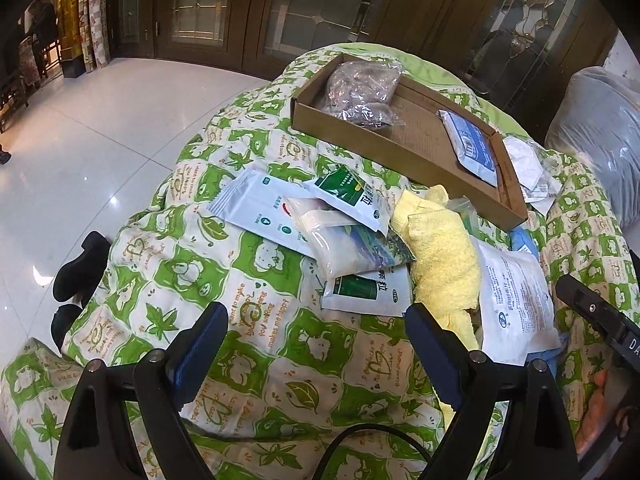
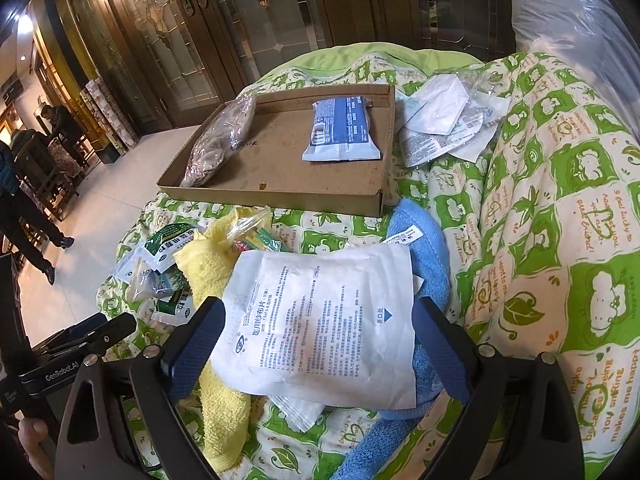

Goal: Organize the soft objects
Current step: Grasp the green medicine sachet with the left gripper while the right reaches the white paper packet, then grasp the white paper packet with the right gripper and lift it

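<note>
A shallow cardboard tray (image 1: pixel 404 156) (image 2: pixel 256 190) lies on a green-and-white quilt (image 1: pixel 256 344) (image 2: pixel 560 208). Inside it are a clear bag of brownish stuff (image 1: pixel 362 94) (image 2: pixel 220 140) and a blue-white packet (image 1: pixel 474 148) (image 2: pixel 344 128). In front lie a yellow towel (image 1: pixel 440 256) (image 2: pixel 212 272), a blue towel (image 2: pixel 424 252), a white gauze packet (image 1: pixel 516 296) (image 2: pixel 320 324) and several green-white sachets (image 1: pixel 352 196) (image 2: pixel 168 248). My left gripper (image 1: pixel 316 344) is open above bare quilt. My right gripper (image 2: pixel 320 340) is open, its fingers either side of the gauze packet.
White masks and wrappers (image 2: pixel 440 120) (image 1: pixel 528 168) lie beside the tray's right side. A large clear plastic bag (image 1: pixel 600 128) (image 2: pixel 576 16) stands at the right. Tiled floor (image 1: pixel 80 152) and dark glass doors (image 2: pixel 192 40) lie beyond. People (image 2: pixel 24 184) stand far left.
</note>
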`<state>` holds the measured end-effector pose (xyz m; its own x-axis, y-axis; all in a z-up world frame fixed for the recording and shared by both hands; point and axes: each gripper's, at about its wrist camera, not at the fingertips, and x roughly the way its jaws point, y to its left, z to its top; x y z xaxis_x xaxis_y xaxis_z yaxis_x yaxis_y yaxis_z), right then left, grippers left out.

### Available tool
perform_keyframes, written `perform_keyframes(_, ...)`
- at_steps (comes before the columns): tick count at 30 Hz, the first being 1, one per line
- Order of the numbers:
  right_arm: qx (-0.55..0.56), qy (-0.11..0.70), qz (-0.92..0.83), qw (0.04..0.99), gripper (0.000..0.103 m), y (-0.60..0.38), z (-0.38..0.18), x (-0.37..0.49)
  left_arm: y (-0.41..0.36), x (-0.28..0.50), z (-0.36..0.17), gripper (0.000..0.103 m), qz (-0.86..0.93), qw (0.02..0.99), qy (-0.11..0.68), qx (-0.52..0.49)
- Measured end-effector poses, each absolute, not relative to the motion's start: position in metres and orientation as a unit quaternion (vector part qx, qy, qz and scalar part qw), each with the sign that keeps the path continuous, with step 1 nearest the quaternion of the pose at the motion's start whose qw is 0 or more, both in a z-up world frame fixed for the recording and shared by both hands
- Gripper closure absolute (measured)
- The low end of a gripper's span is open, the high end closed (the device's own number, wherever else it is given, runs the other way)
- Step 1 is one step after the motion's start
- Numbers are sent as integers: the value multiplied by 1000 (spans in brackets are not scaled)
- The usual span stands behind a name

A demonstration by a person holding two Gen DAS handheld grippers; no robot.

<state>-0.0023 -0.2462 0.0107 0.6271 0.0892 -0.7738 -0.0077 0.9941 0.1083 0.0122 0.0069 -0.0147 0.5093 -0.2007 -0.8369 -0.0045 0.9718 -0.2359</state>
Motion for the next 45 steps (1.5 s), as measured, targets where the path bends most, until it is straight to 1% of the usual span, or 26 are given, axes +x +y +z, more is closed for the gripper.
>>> perform_keyframes(5,46,436,30,898,9,-245,8,-1,-3,22,-13,11,-63,859,501,-84)
perform_keyframes(8,45,440,30,896,9,-244,6,1,-10,32,-8,11,-67,862,500,-54)
perform_keyframes(15,47,443,30,895,9,-244,2,3,-17,77,4,11,-60,862,504,7)
perform_keyframes(20,54,454,36,889,9,-246,0,7,-36,97,0,11,-84,847,520,72)
perform_keyframes(25,75,490,66,866,9,-252,-1,20,-59,106,-18,11,-96,828,533,148)
perform_keyframes(27,94,493,71,862,9,-258,-1,23,-64,110,-24,14,-95,825,532,165)
perform_keyframes(28,98,492,71,862,9,-260,0,23,-66,113,-26,24,-96,824,533,168)
perform_keyframes(29,100,491,71,863,9,-261,0,23,-66,116,-27,36,-98,823,534,168)
perform_keyframes(32,98,488,69,864,9,-260,-1,23,-67,123,-28,47,-109,821,540,151)
perform_keyframes(38,58,495,74,864,9,-245,-5,20,-57,109,-23,48,-119,836,522,121)
perform_keyframes(42,58,500,65,861,9,-248,-9,20,-35,82,-12,48,-121,849,509,70)
perform_keyframes(45,36,510,49,858,9,-245,-16,22,-21,59,-3,48,-119,861,494,29)
